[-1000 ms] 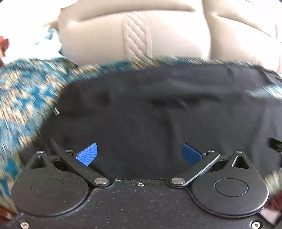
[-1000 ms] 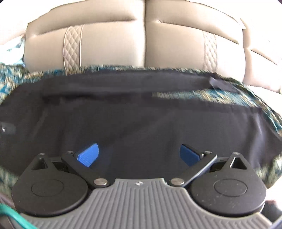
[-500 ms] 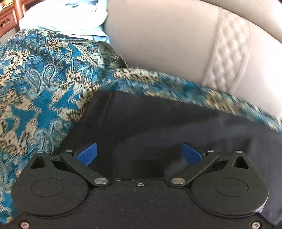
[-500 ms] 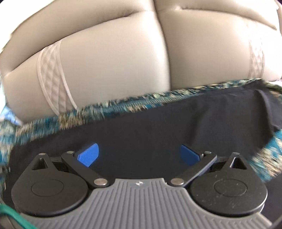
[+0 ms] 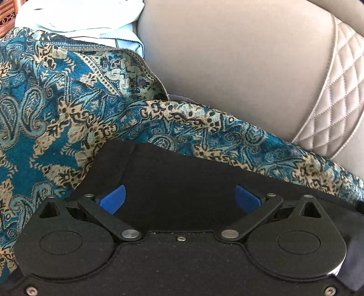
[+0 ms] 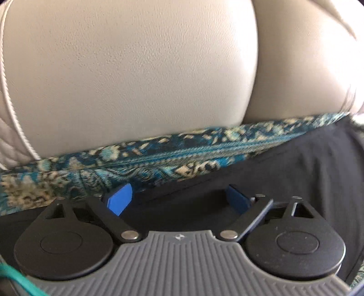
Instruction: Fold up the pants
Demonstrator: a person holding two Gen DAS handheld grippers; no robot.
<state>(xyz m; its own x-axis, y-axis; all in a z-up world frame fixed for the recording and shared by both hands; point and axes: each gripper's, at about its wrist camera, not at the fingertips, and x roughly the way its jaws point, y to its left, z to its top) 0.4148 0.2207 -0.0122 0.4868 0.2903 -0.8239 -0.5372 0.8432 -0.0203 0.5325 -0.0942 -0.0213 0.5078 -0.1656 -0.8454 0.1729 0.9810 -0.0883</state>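
Observation:
Black pants lie flat on a teal and gold patterned throw over a sofa seat. In the left wrist view my left gripper is open, low over the pants' far left corner, with blue pads wide apart. In the right wrist view the pants spread to the right. My right gripper is open over their far edge, where the black cloth meets the throw. Neither gripper holds cloth.
The beige leather sofa backrest rises just beyond the pants and fills the right wrist view. A quilted panel is at right. Pale blue cloth lies at far left on the sofa.
Both grippers have moved forward over the pants toward the backrest, the left one also leftward to the pants' corner. Both stayed open.

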